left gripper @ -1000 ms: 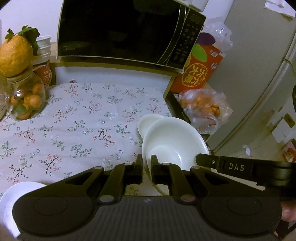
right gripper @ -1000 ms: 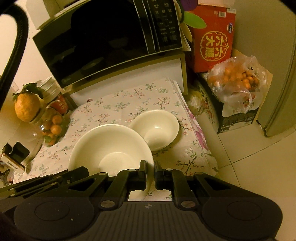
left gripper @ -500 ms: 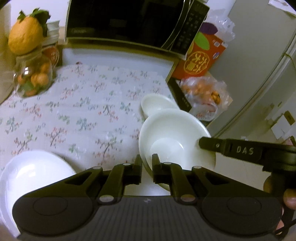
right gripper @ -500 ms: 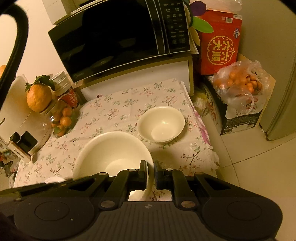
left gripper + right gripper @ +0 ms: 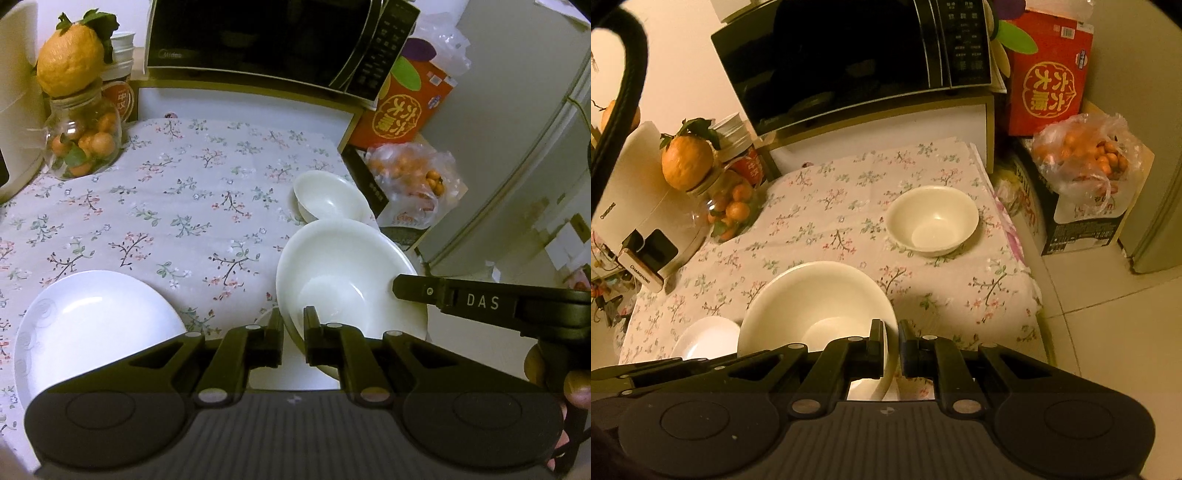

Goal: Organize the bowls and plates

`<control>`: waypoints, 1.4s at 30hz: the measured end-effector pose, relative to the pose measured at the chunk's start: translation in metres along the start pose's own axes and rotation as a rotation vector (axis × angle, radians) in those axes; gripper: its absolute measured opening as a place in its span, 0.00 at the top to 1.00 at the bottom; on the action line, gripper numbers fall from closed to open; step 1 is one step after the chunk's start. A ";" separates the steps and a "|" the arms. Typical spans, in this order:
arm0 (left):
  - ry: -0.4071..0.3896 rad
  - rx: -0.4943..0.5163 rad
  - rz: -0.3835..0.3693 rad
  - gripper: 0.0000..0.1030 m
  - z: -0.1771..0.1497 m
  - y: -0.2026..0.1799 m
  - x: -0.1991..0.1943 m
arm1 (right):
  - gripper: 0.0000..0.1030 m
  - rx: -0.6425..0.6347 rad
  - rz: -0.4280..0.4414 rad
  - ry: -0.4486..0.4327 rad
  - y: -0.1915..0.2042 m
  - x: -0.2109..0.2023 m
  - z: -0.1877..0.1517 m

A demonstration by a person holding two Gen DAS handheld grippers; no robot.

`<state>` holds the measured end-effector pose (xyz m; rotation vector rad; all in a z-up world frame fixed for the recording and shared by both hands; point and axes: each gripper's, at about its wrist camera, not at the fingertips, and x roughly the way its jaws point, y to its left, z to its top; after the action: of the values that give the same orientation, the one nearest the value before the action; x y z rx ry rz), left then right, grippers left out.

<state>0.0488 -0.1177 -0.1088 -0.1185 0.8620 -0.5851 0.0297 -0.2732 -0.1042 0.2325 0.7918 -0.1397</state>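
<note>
Left claw: my left gripper (image 5: 293,325) is clenched on the near rim of the large white bowl (image 5: 347,273); one finger sits inside the rim, the other outside.
Right claw: my right gripper (image 5: 891,345) is clenched on the same bowl's rim, at the opposite side; from the left wrist view its black finger, marked DAS, reaches over the bowl's right edge.
Large bowl: one, the large white bowl (image 5: 816,306), held between both claws above the near right part of the table, tilted slightly. I cannot tell whether its base touches the cloth.
Small bowl: one small white bowl (image 5: 932,219) standing upright on the cloth, beyond the large bowl and near the table's right edge, apart from it.
Plate: one white plate (image 5: 92,325) lying flat on the cloth at the near left, well apart from both bowls; in the right wrist view only part of it shows beside the large bowl.
Bowls and plates in all: two bowls, one plate.
Table: one table covered with a floral tablecloth (image 5: 177,206).
Microwave: one black microwave (image 5: 849,55) on a shelf at the back of the table.
Jar: one glass jar of small oranges (image 5: 83,138) at the back left, with one large yellow citrus fruit (image 5: 70,61) resting on its top.
Box: one red carton (image 5: 1049,77) to the right of the microwave.
Bag: one clear plastic bag of small oranges (image 5: 1086,162) off the table's right side, below the carton.
</note>
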 end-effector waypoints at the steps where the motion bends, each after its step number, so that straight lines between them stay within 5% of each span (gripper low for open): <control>1: 0.000 0.005 0.003 0.91 -0.001 0.000 -0.001 | 0.91 -0.002 0.001 0.003 0.001 -0.001 -0.002; 13: 0.010 0.071 0.038 0.91 -0.014 -0.004 -0.006 | 0.91 -0.012 0.010 0.060 0.005 0.001 -0.020; 42: 0.159 0.054 0.112 0.89 -0.033 0.004 0.030 | 0.91 -0.002 -0.021 0.191 0.006 0.033 -0.040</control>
<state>0.0413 -0.1259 -0.1523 0.0256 0.9992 -0.5168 0.0259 -0.2585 -0.1540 0.2377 0.9843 -0.1374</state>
